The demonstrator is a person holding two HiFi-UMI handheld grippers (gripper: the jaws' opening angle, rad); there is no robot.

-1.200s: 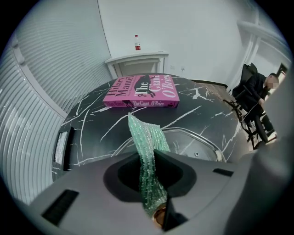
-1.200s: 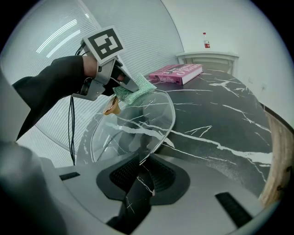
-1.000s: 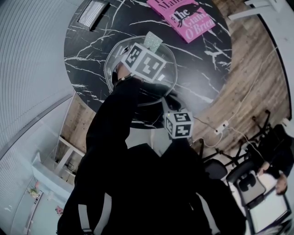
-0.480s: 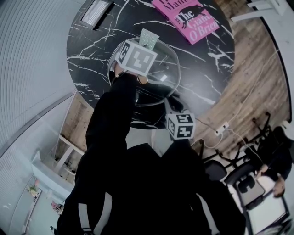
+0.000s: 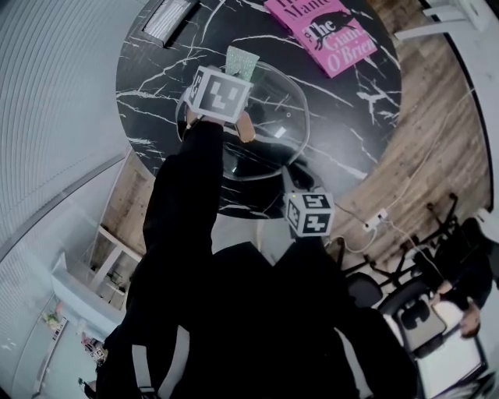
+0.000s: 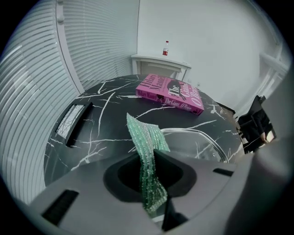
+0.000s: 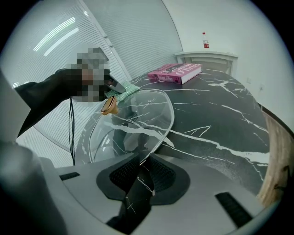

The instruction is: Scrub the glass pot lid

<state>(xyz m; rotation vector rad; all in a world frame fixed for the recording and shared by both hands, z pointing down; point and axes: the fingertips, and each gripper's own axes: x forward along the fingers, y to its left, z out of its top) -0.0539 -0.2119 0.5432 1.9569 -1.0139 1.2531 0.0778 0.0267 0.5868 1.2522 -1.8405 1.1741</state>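
Two tools meet at the glass pot lid point(image 5: 277, 117) over the table point(image 5: 148, 78) in the head view: left hand-held gripper point(image 5: 234, 74) at its far edge, right hand-held gripper point(image 5: 295, 178) at its near rim. Left gripper view: jaws pinch a green scrub cloth point(image 6: 148, 156). Right gripper view: jaws clamp the lid's rim. Scrubbing looks under way; next, press the cloth across the glass.

Pink book point(image 5: 326, 33) flat on black marble tabletop point(image 5: 355, 105); dark flat device point(image 5: 166, 17) near tabletop's edge; wood floor point(image 5: 437, 125) beyond.

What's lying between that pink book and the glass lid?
Nothing: just bare marble table between pink book and glass lid, in the left gripper view.
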